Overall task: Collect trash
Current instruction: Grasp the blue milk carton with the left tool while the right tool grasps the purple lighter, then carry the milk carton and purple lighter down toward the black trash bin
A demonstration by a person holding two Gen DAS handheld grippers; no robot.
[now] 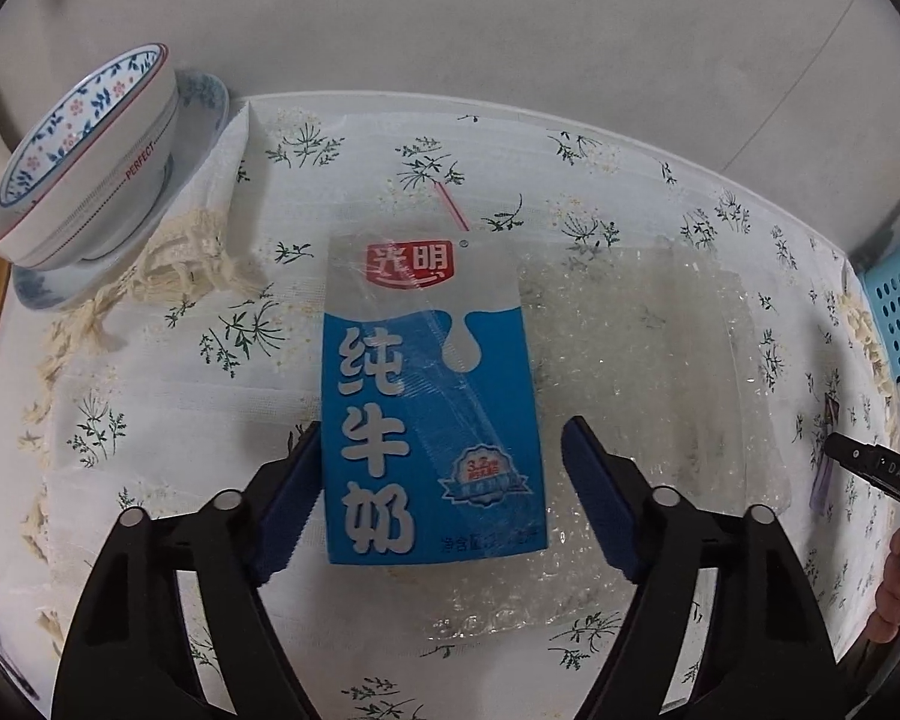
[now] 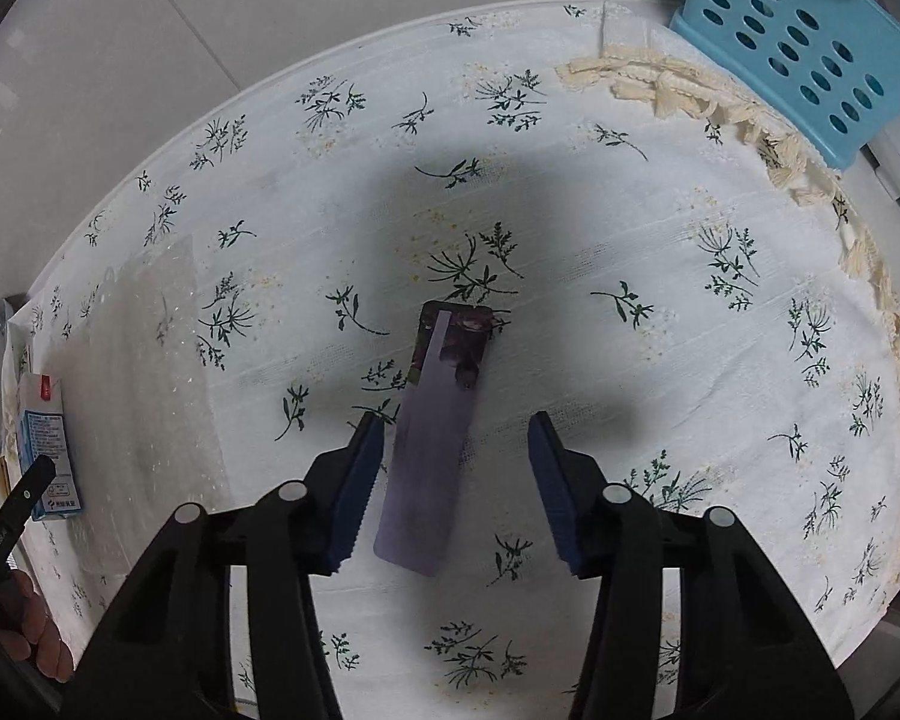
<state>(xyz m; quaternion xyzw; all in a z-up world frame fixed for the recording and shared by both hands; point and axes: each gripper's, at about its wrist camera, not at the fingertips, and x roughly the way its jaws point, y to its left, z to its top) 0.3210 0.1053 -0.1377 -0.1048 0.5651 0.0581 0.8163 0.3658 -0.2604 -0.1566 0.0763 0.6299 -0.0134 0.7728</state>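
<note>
A blue and white milk carton point(image 1: 426, 396) lies flat on a sheet of clear bubble plastic point(image 1: 642, 348) on the flowered tablecloth. My left gripper point(image 1: 444, 426) points down over the carton's lower half, open, with the carton between its blue pads; the left pad is at the carton's edge, the right pad stands apart. A flat purple wrapper point(image 2: 432, 450) lies on the cloth. My right gripper point(image 2: 456, 417) hangs over it, open, a pad on either side with gaps. The carton point(image 2: 48, 450) also shows at the far left of the right wrist view.
A patterned bowl point(image 1: 84, 162) sits on a saucer point(image 1: 201, 114) at the table's back left corner. A light blue perforated basket point(image 2: 810, 48) stands off the cloth's fringed right edge. A hand point(image 2: 36, 636) holds the other gripper at lower left.
</note>
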